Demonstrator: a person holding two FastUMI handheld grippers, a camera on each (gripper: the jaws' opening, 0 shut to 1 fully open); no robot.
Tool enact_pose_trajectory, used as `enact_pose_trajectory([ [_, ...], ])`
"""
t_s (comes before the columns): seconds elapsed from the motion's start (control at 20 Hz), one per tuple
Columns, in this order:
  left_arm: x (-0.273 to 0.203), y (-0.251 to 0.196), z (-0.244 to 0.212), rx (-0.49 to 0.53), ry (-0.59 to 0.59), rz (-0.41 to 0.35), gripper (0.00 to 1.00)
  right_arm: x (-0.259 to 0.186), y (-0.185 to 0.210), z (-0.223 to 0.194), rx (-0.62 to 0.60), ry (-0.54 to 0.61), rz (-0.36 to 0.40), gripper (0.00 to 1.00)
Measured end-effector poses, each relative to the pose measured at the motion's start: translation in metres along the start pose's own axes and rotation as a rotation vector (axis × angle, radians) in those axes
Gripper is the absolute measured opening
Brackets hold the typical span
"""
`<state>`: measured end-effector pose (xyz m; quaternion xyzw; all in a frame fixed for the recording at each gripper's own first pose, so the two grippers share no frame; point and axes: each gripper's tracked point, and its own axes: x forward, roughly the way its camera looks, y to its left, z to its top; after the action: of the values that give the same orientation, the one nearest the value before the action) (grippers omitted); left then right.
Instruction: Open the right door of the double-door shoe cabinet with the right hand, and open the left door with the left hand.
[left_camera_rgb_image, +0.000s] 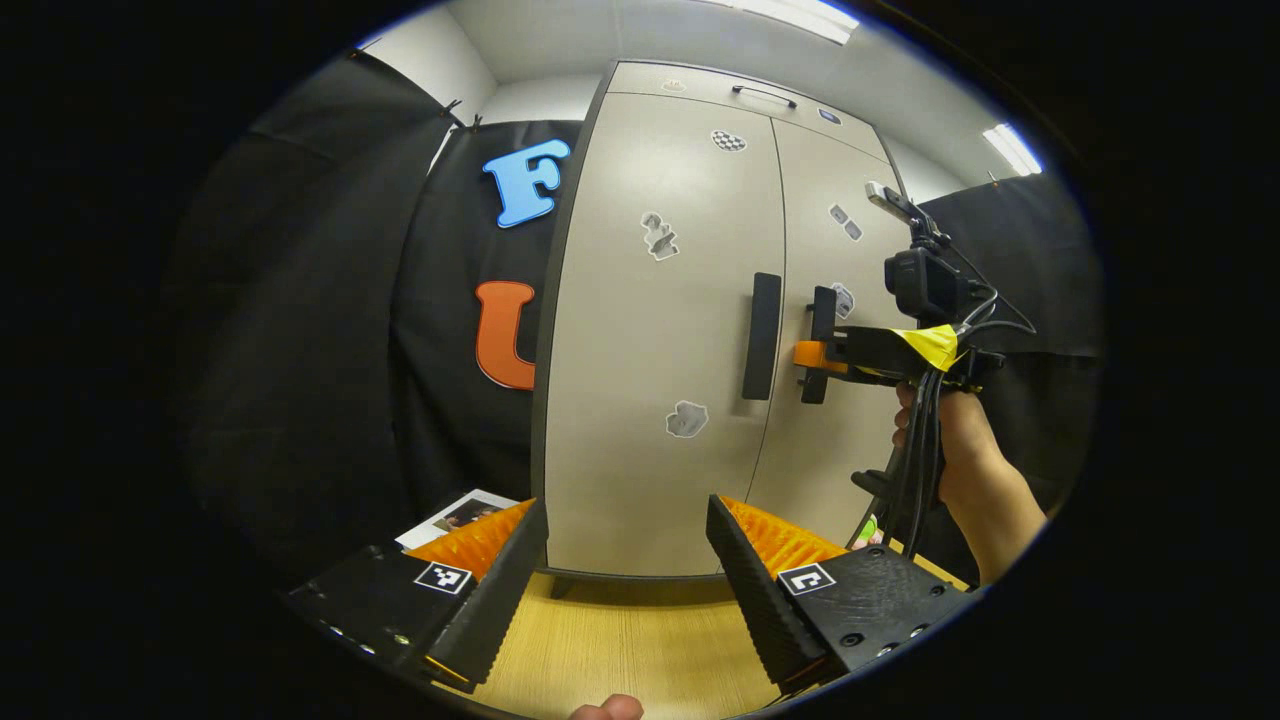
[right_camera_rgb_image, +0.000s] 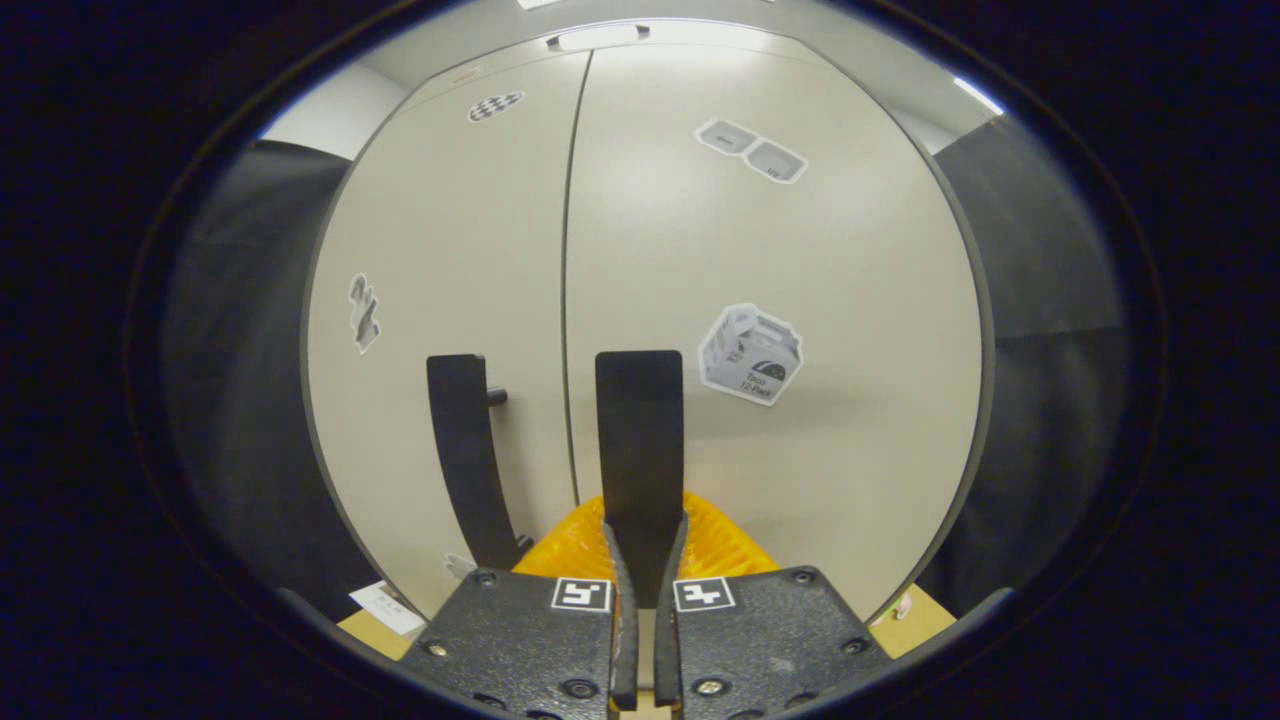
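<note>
Right gripper view: my right gripper (right_camera_rgb_image: 640, 560) pinches the right door handle (right_camera_rgb_image: 640, 440), right door (right_camera_rgb_image: 800, 250) not yet swung. Left gripper (left_camera_rgb_image: 625, 570) spread, off left handle (left_camera_rgb_image: 762, 335); left door (left_camera_rgb_image: 650, 330) closed. Both pulls left.

Both cabinet doors sit flush, the seam between them shut. The left door's handle (left_camera_rgb_image: 762, 335) stands bare, with open air between it and the left gripper (left_camera_rgb_image: 625, 560), whose fingers are spread wide. The right gripper (left_camera_rgb_image: 812, 352) crowds the right door's handle (right_camera_rgb_image: 640, 440), its fingers pinched onto it, just beside the left handle.
</note>
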<state>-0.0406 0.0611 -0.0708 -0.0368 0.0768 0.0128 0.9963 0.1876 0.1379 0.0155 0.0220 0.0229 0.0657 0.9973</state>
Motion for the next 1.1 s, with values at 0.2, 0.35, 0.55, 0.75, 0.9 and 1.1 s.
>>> enact_pose_trajectory([
  [0.2,-0.001,0.000,0.002,0.011,-0.009,0.003,0.95,-0.005,0.001,-0.001,-0.005,0.006,0.007,0.10],
  [0.35,-0.003,0.000,0.001,0.014,-0.007,0.010,0.95,-0.016,0.003,0.000,-0.003,0.012,0.039,0.10],
  [0.55,-0.010,-0.006,0.002,0.017,-0.005,0.012,0.95,-0.031,0.004,0.004,0.003,0.034,0.127,0.10],
  [0.75,-0.012,-0.012,0.004,0.027,-0.010,0.023,0.95,-0.048,0.000,0.008,0.001,0.039,0.177,0.09],
  [0.9,-0.015,-0.018,0.008,0.041,-0.023,0.032,0.95,-0.058,-0.004,0.010,0.006,0.033,0.202,0.10],
  [1.1,-0.013,-0.022,0.010,0.035,-0.028,0.046,0.95,-0.068,-0.009,0.012,0.013,0.019,0.226,0.10],
])
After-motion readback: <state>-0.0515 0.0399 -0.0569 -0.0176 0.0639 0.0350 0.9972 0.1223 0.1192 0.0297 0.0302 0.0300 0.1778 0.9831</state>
